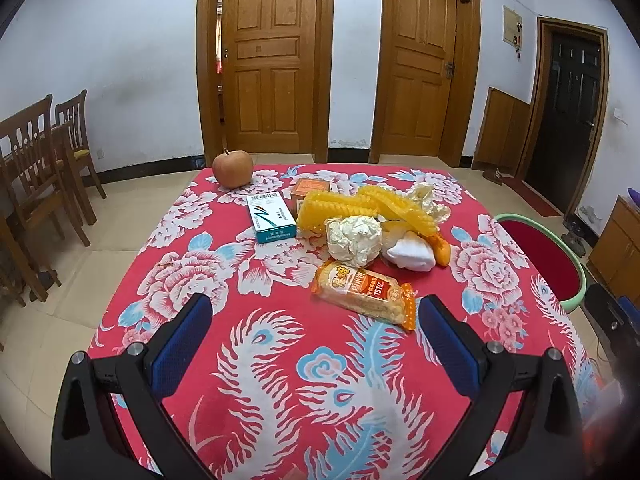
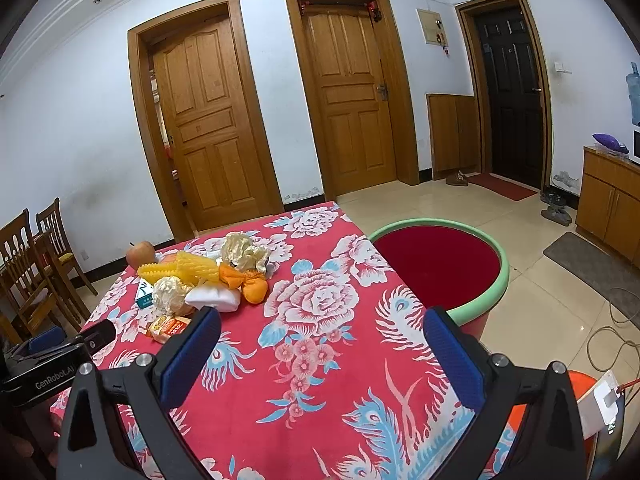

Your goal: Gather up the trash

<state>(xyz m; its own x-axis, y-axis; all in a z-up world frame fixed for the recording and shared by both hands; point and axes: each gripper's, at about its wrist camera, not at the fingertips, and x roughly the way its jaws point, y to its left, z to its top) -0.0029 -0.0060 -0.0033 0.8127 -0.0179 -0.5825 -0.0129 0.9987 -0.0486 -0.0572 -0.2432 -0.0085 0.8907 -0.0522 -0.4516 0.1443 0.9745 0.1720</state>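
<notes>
A heap of trash lies mid-table on the red flowered cloth (image 1: 280, 360): an orange snack packet (image 1: 362, 294), a crumpled paper ball (image 1: 354, 240), yellow foam netting (image 1: 340, 208), a white wad (image 1: 408, 256) and orange peel (image 1: 442, 252). A red basin with a green rim (image 2: 440, 264) stands beside the table's right edge. My left gripper (image 1: 316, 320) is open and empty, just short of the snack packet. My right gripper (image 2: 320, 340) is open and empty above the cloth, with the heap (image 2: 208, 276) to its far left.
An apple (image 1: 232, 168), a teal-white box (image 1: 272, 218) and a brown box (image 1: 310, 192) lie at the table's far side. Wooden chairs (image 1: 36, 184) stand left. Three doors line the far wall. A cable (image 2: 612, 332) lies on the floor at the right.
</notes>
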